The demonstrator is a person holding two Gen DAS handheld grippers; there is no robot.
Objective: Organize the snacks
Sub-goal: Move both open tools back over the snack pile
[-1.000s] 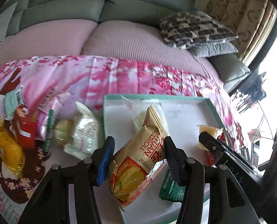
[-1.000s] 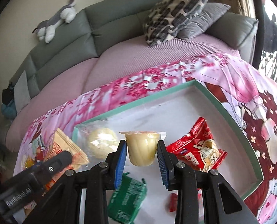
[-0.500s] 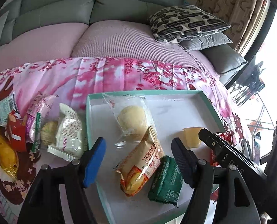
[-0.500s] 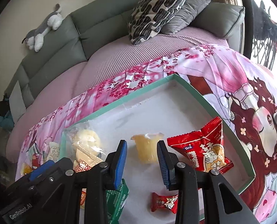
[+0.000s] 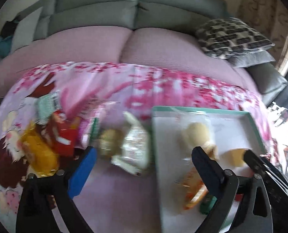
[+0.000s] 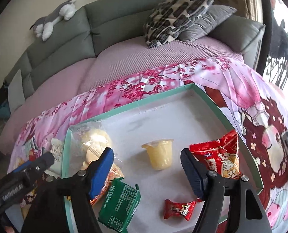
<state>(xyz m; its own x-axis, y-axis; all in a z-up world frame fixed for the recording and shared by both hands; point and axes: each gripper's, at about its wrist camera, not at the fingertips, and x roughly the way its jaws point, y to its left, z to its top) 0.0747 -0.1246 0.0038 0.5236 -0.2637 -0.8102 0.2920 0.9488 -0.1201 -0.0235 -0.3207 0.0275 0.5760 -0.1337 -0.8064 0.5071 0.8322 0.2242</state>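
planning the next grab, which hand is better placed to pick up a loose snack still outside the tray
Left. The left gripper, jaws opening and empty, faces the loose snacks beside the tray. The right gripper sits over the tray, by the jelly cup.

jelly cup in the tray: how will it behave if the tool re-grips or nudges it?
The jelly cup stands upright on its narrower base with the wide lidded rim up, so a push near the top would probably tip it. Its thin translucent wall likely flexes under a hard squeeze. The tapered, smooth sides may let it slip downward between the pads; on its side it would probably roll in a curve across the tray.
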